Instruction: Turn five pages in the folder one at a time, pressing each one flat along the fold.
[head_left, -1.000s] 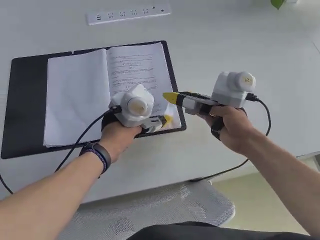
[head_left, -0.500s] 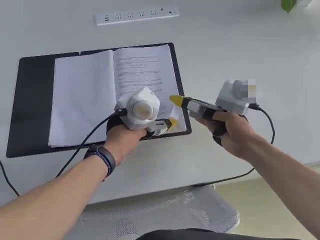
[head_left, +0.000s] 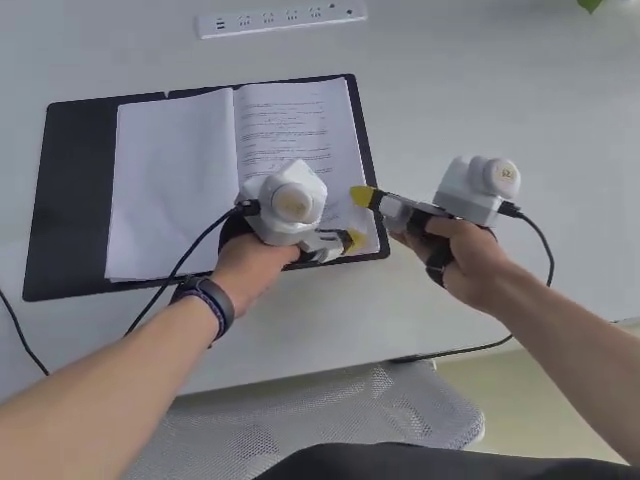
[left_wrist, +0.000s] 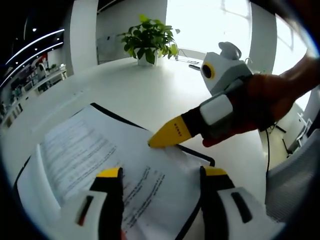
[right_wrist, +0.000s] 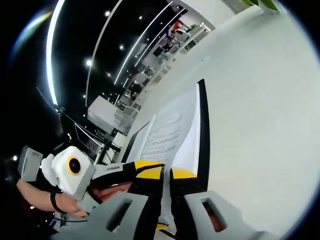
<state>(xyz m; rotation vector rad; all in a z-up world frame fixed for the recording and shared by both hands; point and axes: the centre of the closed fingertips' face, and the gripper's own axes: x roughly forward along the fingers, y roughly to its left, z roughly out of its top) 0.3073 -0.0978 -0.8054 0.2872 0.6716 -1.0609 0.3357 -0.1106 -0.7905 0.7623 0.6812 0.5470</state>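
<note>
On white desk (head_left: 480, 90): folder (head_left: 70, 200), pwr strip (head_left: 280, 18), plant (left_wrist: 150, 37); prob. office.

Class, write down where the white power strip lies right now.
In the head view the power strip lies at the top, on the white table just beyond the far edge of the open folder.

White table (head_left: 480, 110), matte. Black folder (head_left: 70, 200) lies open and flat on it near the front edge, pages up. White power strip (head_left: 280, 18) along the far side. Potted plant (left_wrist: 150, 42) stands further back, well apart from the folder.
</note>
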